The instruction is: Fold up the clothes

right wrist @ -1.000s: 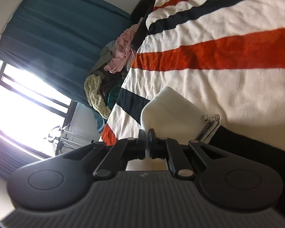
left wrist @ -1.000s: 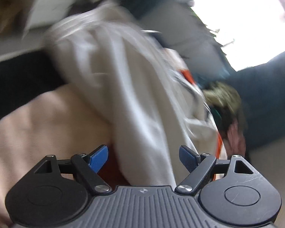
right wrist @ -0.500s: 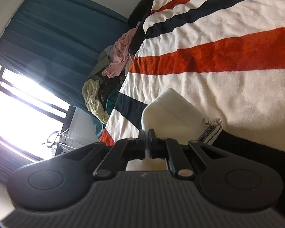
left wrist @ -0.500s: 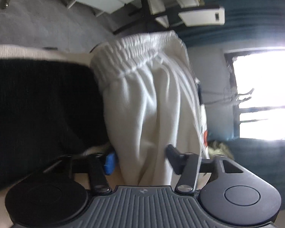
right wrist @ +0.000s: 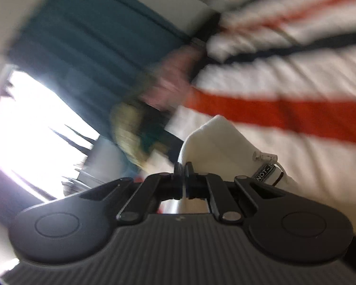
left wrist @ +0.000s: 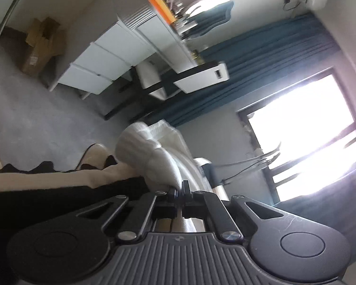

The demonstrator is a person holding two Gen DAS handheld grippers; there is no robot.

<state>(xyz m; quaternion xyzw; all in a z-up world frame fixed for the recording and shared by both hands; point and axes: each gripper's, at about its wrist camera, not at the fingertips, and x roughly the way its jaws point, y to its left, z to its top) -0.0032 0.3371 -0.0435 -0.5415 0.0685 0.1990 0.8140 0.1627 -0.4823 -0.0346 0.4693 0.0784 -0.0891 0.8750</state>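
White shorts (left wrist: 152, 156) hang pinched in both claws: the left claw (left wrist: 180, 186) is clamped on bunched fabric at its 12 o'clock, the right claw (right wrist: 183, 166) on a tagged corner (right wrist: 216, 140) over the striped bed (right wrist: 296, 80).

Left tool (left wrist: 180, 188), right tool (right wrist: 183, 169): jaws clamped together.

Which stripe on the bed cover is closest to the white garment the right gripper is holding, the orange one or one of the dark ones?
The broad orange stripe, just past the white garment pinched in the right gripper. The dark stripe lies further away.
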